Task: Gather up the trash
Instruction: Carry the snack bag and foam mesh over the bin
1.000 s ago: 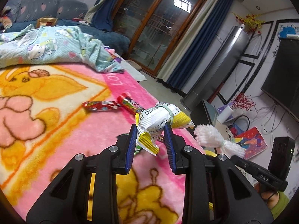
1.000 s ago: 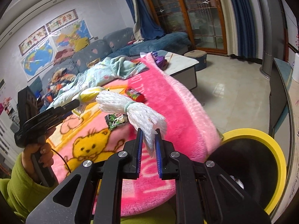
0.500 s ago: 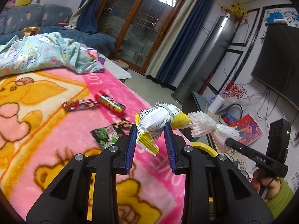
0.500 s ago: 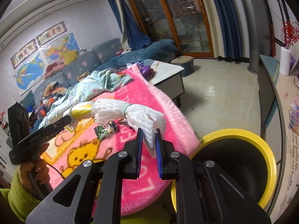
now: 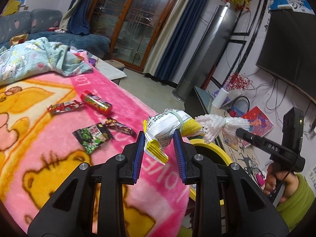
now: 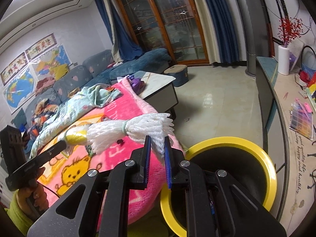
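Where the pink blanket (image 5: 59, 148) turns over its edge, big pale letters run along the border, and I can make out "LO" and "OVE", no more. The black grip in the person's right hand (image 5: 276, 179) carries "DAS" in white. The white-and-yellow snack bag (image 5: 167, 126) has lines of small print on its white face, too fine to read.

The left gripper (image 5: 159, 136) pinches that bag between its 2 blue pads, the crimped yellow end drooping between the fingers and the banded body jutting past the tips, above the blanket's edge. The right gripper (image 6: 158, 144) has its jaws pressed on the white foam net (image 6: 138, 128), which is tied at the middle with a pale band and fans out sideways, beside the blanket's edge and above the rim of the yellow bin (image 6: 262, 162).

On the blanket lie a red wrapper (image 5: 65, 106), a red tube (image 5: 96, 102), a green packet (image 5: 92, 136) and a dark wrapper (image 5: 118, 126), near the bag.
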Tool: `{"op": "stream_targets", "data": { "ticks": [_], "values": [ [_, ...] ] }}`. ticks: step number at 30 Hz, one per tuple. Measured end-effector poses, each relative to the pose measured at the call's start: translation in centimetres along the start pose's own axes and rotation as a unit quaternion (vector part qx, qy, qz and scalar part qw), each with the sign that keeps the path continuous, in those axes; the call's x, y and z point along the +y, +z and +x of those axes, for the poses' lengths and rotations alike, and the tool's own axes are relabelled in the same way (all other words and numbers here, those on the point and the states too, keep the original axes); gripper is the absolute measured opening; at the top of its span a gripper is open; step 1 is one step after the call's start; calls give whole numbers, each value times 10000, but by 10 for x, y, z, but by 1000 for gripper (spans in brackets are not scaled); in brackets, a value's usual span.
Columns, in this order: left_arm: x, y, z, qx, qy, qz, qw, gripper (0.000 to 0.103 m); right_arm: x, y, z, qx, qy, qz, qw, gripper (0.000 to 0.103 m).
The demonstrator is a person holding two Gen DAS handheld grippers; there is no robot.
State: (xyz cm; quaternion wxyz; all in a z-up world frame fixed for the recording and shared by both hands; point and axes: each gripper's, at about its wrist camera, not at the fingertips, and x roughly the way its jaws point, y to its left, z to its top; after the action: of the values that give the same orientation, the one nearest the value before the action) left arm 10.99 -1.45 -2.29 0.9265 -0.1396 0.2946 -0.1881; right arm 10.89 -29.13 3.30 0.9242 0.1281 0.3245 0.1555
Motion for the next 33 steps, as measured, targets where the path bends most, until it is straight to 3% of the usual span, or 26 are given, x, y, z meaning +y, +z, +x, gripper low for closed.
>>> {"op": "stream_targets", "data": {
  "ticks": [16, 33],
  "values": [
    [-41, -18, 20, 320, -261, 490, 9979, 23, -45, -8, -22, -142, -445, 416, 9980, 13],
    [-105, -49, 49, 772, -595, 1313, 9865, 23, -90, -24, -35, -119, -841, 906, 9923, 13]
  ]
}}
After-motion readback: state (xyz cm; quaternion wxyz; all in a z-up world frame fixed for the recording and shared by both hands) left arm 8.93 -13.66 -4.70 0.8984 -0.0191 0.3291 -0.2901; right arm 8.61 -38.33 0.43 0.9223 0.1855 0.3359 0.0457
